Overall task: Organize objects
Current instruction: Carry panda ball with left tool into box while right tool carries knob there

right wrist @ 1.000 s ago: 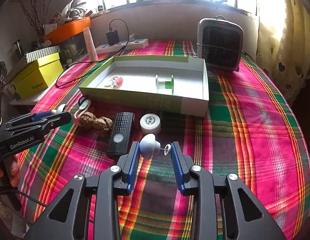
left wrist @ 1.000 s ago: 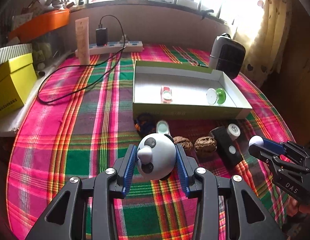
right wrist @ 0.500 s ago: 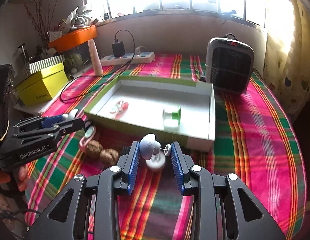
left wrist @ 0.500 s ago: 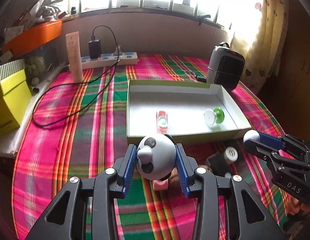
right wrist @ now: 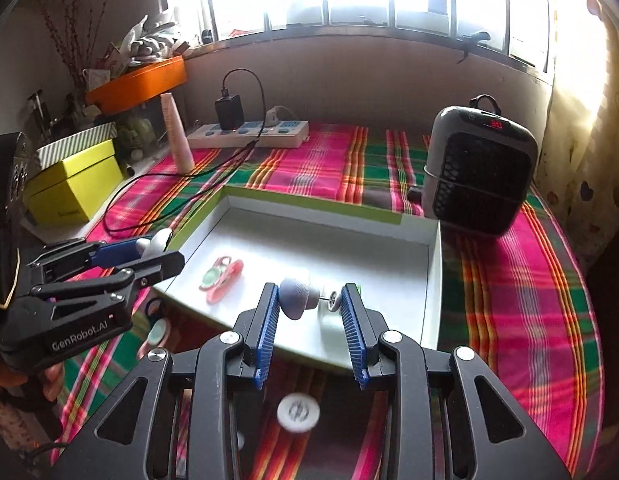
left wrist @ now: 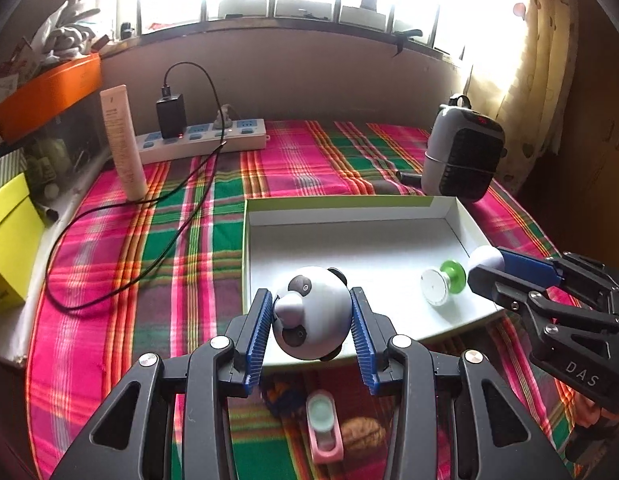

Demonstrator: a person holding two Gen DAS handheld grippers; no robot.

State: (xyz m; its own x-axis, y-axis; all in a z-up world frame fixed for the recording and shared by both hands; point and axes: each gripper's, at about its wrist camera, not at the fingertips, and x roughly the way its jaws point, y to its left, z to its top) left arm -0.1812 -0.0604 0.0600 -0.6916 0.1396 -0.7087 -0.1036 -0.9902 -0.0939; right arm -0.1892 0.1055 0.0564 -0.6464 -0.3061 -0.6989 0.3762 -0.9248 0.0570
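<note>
My left gripper is shut on a white panda ball and holds it above the near left part of the white tray. My right gripper is shut on a grey mushroom-shaped toy with a small wheel, above the tray's near edge. In the tray lie a green and white spool and a pink clip. On the cloth in front of the tray lie another pink clip, a walnut and a white round cap.
A black and white heater stands behind the tray at the right. A power strip with a black cable, a pink tube and a yellow box are at the left. The round table drops off at the right edge.
Both grippers have risen and moved forward over the tray with their toys. The walnuts, black remote and cap have dropped below or out of view.
</note>
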